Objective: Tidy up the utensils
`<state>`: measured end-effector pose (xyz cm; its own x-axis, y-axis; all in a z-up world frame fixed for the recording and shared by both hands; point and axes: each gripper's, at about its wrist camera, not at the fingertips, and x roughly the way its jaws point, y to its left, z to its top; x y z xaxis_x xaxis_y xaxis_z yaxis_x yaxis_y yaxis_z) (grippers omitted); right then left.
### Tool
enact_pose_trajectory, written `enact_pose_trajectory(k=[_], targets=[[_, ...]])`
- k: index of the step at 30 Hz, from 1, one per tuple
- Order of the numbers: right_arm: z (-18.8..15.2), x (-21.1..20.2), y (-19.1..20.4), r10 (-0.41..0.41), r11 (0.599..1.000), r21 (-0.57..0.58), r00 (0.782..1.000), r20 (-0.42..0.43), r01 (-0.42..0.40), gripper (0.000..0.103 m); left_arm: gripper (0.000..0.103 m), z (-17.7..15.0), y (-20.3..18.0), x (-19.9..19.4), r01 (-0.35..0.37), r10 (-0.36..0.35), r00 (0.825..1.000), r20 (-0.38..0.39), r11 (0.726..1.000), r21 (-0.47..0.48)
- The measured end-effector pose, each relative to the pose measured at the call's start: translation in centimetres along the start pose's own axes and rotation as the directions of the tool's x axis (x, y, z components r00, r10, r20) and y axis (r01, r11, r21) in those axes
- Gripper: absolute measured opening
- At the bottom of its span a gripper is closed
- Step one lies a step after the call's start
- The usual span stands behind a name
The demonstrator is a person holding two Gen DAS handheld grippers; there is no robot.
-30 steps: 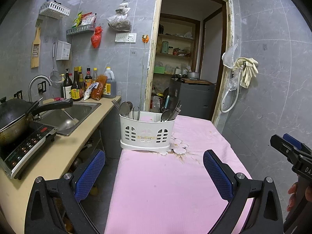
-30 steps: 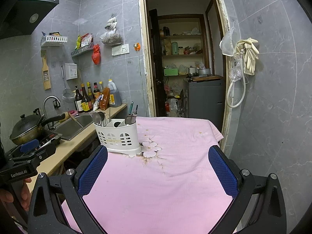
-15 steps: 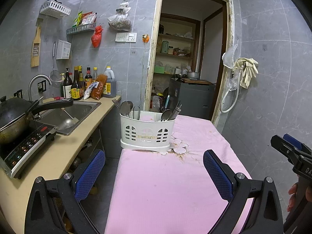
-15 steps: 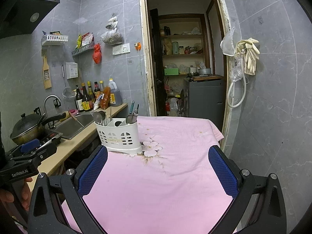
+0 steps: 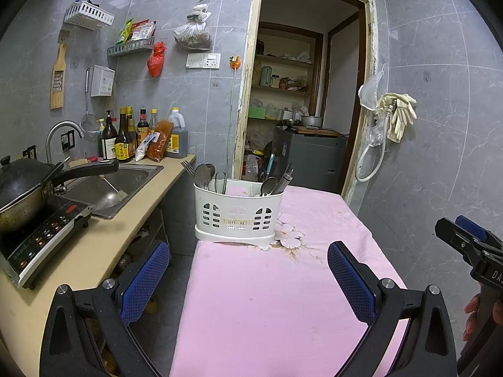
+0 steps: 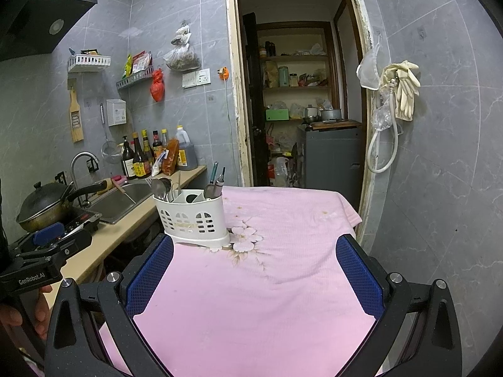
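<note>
A white slotted utensil caddy stands at the far left of the pink-clothed table. It holds spoons, a fork and several dark-handled utensils. It also shows in the right wrist view. My left gripper is open and empty, held back from the caddy above the table's near end. My right gripper is open and empty, to the right of the left one. The right gripper's body shows at the edge of the left wrist view.
A beige counter runs along the left with a wok on an induction hob, a sink and sauce bottles. An open doorway lies behind the table. Gloves and a hose hang on the right wall.
</note>
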<state>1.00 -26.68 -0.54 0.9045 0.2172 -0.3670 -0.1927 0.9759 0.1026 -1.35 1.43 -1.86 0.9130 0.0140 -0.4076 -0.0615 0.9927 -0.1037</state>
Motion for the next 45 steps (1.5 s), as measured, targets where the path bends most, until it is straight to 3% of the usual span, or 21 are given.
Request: enact_pose_trajectory(k=[23,31,45], targets=[[-0.21,0.08,-0.14,-0.002,1.000,-0.006,1.000,-0.005,0.002,0.102,0.102,-0.08,-0.12,0.21,0.017,-0.017,1.000,0.008,1.000,0.011],[-0.47,0.04,-0.14,-0.004,1.000,-0.008,1.000,-0.003,0.004,0.102,0.102,0.24,-0.34,0.13,0.060,-0.060,0.998,0.017,0.998,0.012],[-0.09,0.58,-0.58,-0.025,1.000,-0.001,1.000,-0.016,0.025,0.102,0.102,0.45,0.38,0.72,0.040,-0.040,0.999,0.006,0.999,0.004]])
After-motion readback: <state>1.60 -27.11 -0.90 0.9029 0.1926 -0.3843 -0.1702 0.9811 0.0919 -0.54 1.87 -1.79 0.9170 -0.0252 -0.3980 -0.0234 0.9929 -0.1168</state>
